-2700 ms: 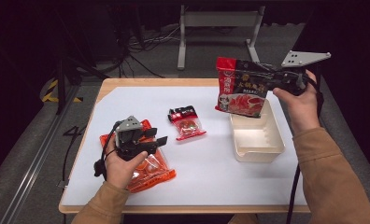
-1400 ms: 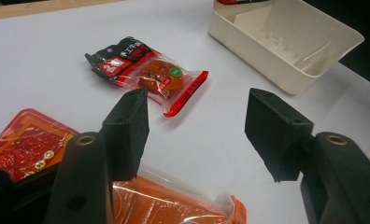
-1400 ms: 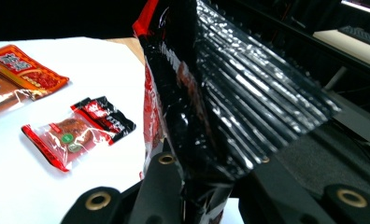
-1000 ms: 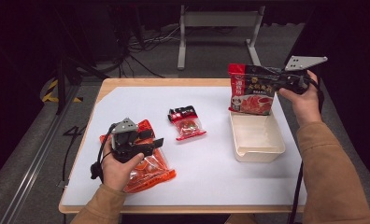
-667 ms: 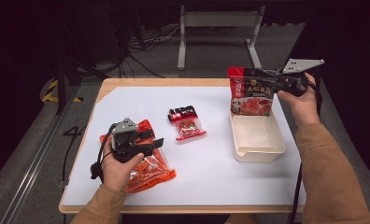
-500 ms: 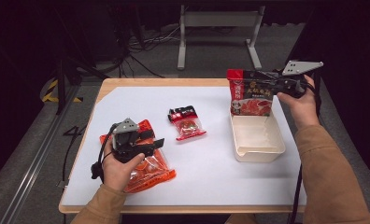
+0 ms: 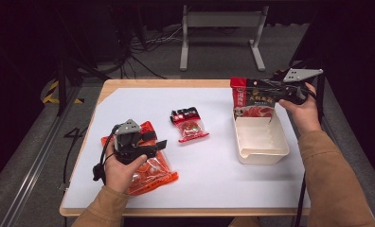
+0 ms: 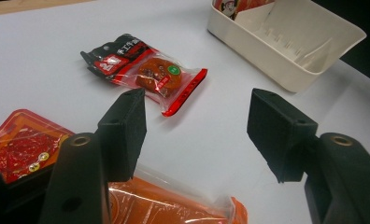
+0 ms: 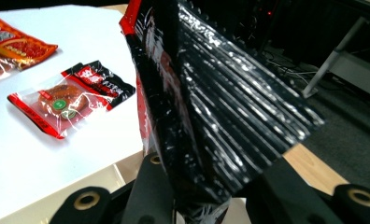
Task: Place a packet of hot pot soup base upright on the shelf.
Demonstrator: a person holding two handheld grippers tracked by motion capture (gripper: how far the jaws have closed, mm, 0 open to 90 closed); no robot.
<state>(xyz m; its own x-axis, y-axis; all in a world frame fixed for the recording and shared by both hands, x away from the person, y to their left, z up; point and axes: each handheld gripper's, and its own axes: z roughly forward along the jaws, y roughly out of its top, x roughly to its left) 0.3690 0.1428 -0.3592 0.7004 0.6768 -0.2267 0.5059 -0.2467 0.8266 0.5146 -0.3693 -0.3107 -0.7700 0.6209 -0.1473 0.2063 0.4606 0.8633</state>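
My right gripper (image 7: pixel 271 91) is shut on a large red and black food pouch (image 7: pixel 252 97), which hangs upright with its lower end inside the far end of a cream tray (image 7: pixel 263 150). In the right gripper view the pouch (image 9: pixel 206 112) fills the space between the jaws. My left gripper (image 7: pixel 159 144) rests open over an orange snack bag (image 7: pixel 150 172) at the table's front left, nothing between its jaws (image 8: pixel 197 130). A small red and black snack packet (image 7: pixel 189 124) (image 8: pixel 145 72) (image 9: pixel 68 105) lies flat mid-table.
White paper covers the wooden table (image 7: pixel 166 84). The tray (image 8: pixel 286 42) stands at the right side. A metal stand (image 7: pixel 221 21) and cables lie on the floor beyond the far edge.
My right gripper has lowered the pouch from above the tray until its bottom edge is inside the tray's far end. The left gripper has stayed put.
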